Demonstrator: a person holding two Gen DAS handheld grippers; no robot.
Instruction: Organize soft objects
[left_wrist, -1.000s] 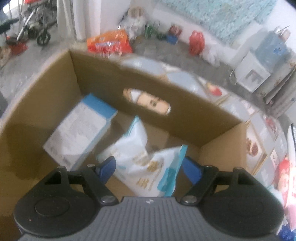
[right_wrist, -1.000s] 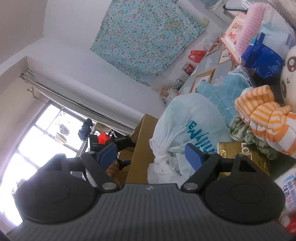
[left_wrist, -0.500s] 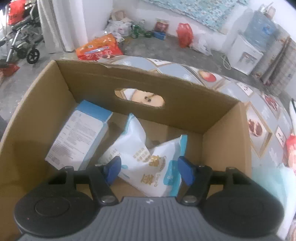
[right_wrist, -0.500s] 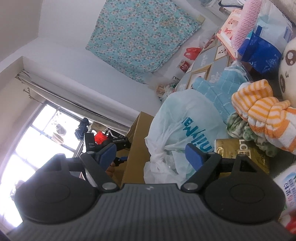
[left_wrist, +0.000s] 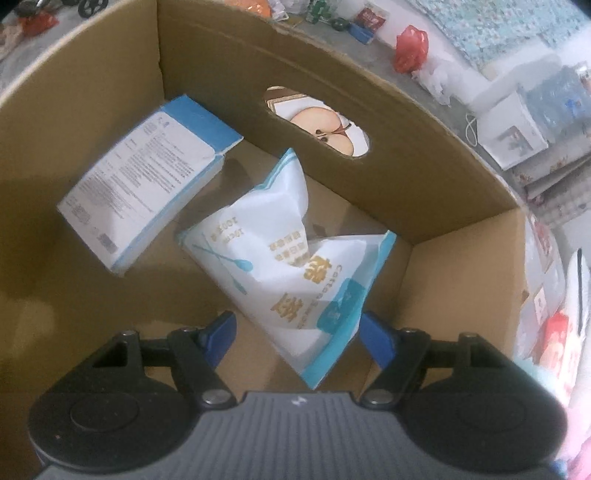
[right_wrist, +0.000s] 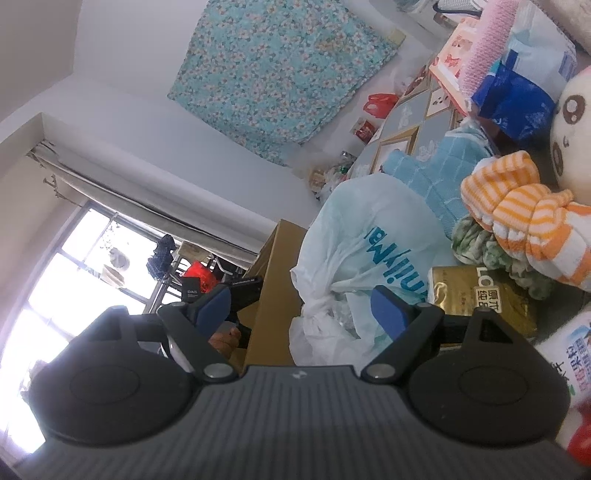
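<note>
The left wrist view looks steeply down into an open cardboard box (left_wrist: 369, 110) and shows only its inside. At about ten o'clock a white and blue carton (left_wrist: 147, 177) leans against the left wall. At the centre lies a crumpled white and teal soft pack (left_wrist: 291, 266), its lower corner reaching down between the blue fingertips (left_wrist: 221, 332) of the left hand-held gripper (left_wrist: 299, 338). Its jaws have just been opening; the pack sits between them, the right pad close against its edge, the left one apart from it, so the hand-held gripper stands open. Through the handle hole at twelve o'clock an apple print shows.

The right wrist view sees none of the box's contents, only its outer side (right_wrist: 273, 295) at centre, with a window at nine o'clock. The right hand-held gripper (right_wrist: 301, 310) stands wide open and empty, pointing at a pale plastic bag (right_wrist: 369, 251) just right of the box. Further right, at three o'clock, soft things lie heaped: a light blue towel (right_wrist: 436, 177), an orange-striped cloth (right_wrist: 517, 214), a gold pack (right_wrist: 480, 295) and a plush face (right_wrist: 569, 140).
</note>
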